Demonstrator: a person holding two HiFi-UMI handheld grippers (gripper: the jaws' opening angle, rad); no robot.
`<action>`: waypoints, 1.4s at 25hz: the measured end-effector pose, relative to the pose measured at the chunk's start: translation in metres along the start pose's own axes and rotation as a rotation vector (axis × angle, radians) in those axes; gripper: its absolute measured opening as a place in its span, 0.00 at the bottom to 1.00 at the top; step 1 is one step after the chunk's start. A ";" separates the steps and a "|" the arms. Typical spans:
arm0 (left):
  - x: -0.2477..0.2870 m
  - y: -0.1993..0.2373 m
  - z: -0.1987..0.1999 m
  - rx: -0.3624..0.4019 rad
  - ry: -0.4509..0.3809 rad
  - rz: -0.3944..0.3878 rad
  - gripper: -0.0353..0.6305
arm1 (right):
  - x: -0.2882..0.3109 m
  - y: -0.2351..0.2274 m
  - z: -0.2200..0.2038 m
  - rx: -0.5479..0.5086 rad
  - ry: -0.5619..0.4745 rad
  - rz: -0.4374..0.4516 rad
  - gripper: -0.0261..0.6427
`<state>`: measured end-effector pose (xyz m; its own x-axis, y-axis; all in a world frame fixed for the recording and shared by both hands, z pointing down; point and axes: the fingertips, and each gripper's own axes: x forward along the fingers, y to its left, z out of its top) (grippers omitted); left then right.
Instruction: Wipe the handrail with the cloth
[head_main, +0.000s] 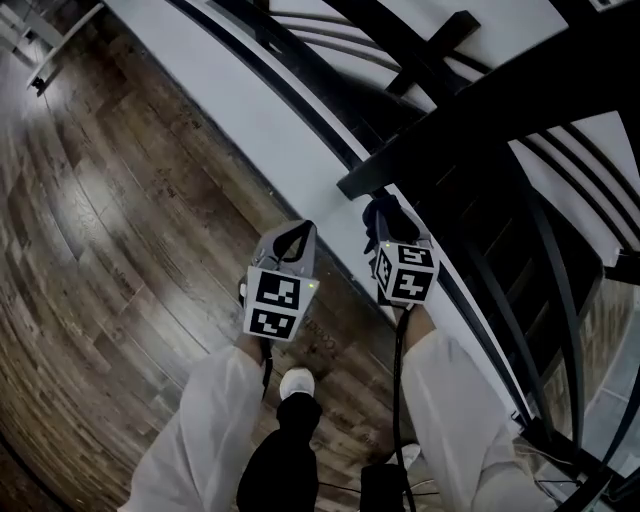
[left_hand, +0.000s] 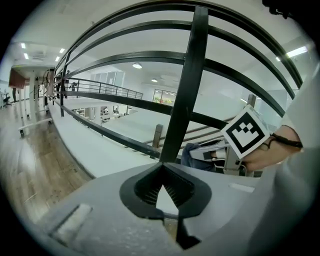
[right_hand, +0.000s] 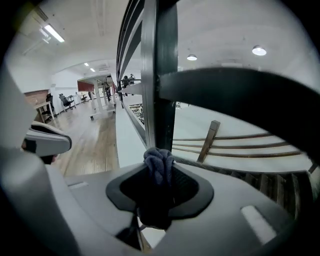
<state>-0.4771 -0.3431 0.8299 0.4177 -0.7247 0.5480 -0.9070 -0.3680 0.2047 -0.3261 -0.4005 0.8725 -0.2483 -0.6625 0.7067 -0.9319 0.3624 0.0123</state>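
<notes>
A dark blue cloth (right_hand: 159, 169) is bunched between the jaws of my right gripper (right_hand: 160, 172), which is shut on it. In the head view the cloth (head_main: 386, 214) sits just under the end of the black handrail (head_main: 480, 110), close to or touching it. In the right gripper view the handrail (right_hand: 235, 92) curves right above the cloth, beside a black upright post (right_hand: 160, 75). My left gripper (head_main: 295, 236) hangs to the left over the floor, its jaws shut and empty (left_hand: 162, 171). Its view shows the right gripper's marker cube (left_hand: 246, 131) and the cloth (left_hand: 192, 153).
A white ledge (head_main: 260, 120) runs along the foot of the black railing bars (head_main: 560, 280), with a stairwell beyond them. Wooden floor (head_main: 120, 230) spreads to the left. The person's white-trousered legs (head_main: 210, 430) and a hanging cable (head_main: 398, 400) are below the grippers.
</notes>
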 end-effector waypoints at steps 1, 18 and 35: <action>0.001 0.001 -0.001 0.006 0.003 -0.003 0.05 | 0.008 0.001 -0.002 -0.003 0.006 0.004 0.21; -0.019 0.021 -0.003 0.034 0.012 0.034 0.05 | 0.048 -0.006 -0.012 0.020 0.068 0.001 0.21; -0.011 -0.113 -0.016 0.109 0.043 -0.076 0.05 | -0.053 -0.095 -0.111 0.113 0.110 -0.076 0.21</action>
<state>-0.3800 -0.2840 0.8132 0.4798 -0.6680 0.5689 -0.8609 -0.4835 0.1583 -0.1946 -0.3271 0.9124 -0.1509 -0.6071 0.7802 -0.9722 0.2340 -0.0059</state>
